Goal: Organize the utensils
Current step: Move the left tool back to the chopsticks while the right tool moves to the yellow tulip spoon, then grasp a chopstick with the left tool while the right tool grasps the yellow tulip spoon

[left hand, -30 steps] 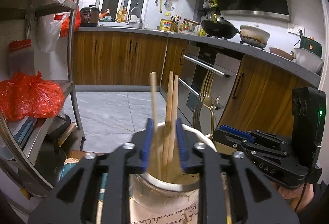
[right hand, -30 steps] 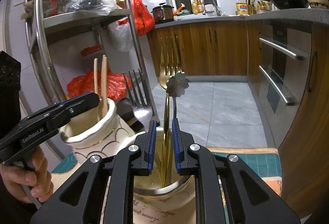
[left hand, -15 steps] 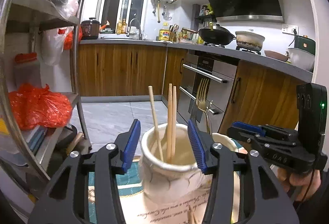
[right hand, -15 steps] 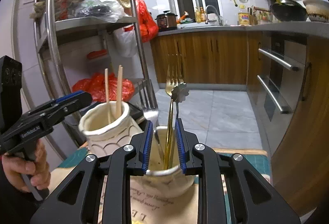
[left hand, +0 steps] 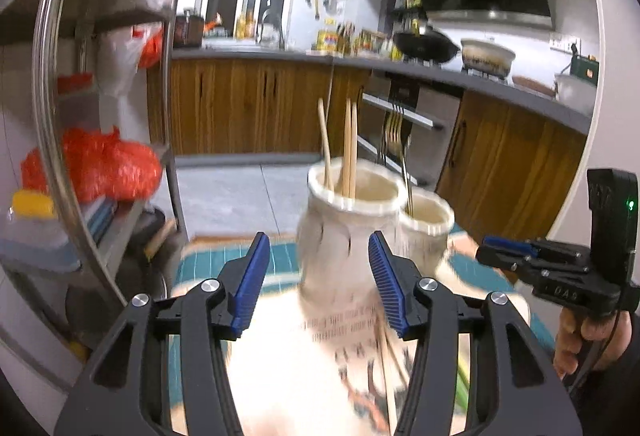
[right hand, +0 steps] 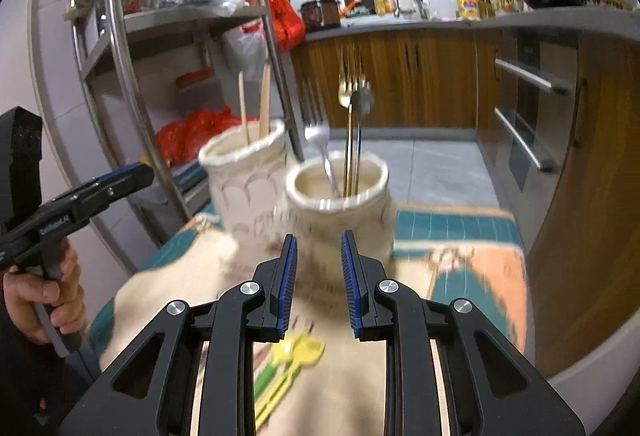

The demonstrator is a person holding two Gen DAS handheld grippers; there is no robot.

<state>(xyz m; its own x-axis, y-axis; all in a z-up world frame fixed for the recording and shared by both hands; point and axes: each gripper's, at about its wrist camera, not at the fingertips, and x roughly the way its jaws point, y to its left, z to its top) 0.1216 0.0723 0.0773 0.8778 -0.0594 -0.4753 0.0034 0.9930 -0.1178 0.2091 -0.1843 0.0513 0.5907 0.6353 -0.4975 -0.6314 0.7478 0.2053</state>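
Observation:
Two cream ceramic jars stand on a patterned mat. The left jar (left hand: 348, 232) holds wooden chopsticks (left hand: 349, 146); it also shows in the right wrist view (right hand: 246, 176). The right jar (right hand: 340, 208) holds a gold fork (right hand: 349, 140), a silver fork (right hand: 322, 152) and a flower-topped utensil (right hand: 362, 104). My left gripper (left hand: 320, 284) is open and empty, just in front of the left jar. My right gripper (right hand: 318, 284) is open and empty, just in front of the right jar. Yellow-green utensils (right hand: 286, 372) lie on the mat under it.
The mat (right hand: 452, 268) covers a small table. A steel shelf rack (left hand: 60, 108) with red bags stands at the left. Wooden cabinets and an oven (right hand: 532, 116) run along the right. More chopsticks (left hand: 386, 368) lie on the mat by my left gripper.
Both grippers let go and pulled back from the jars. The left one released the chopsticks into the left jar, the right one released the gold fork and flower-topped utensil into the right jar.

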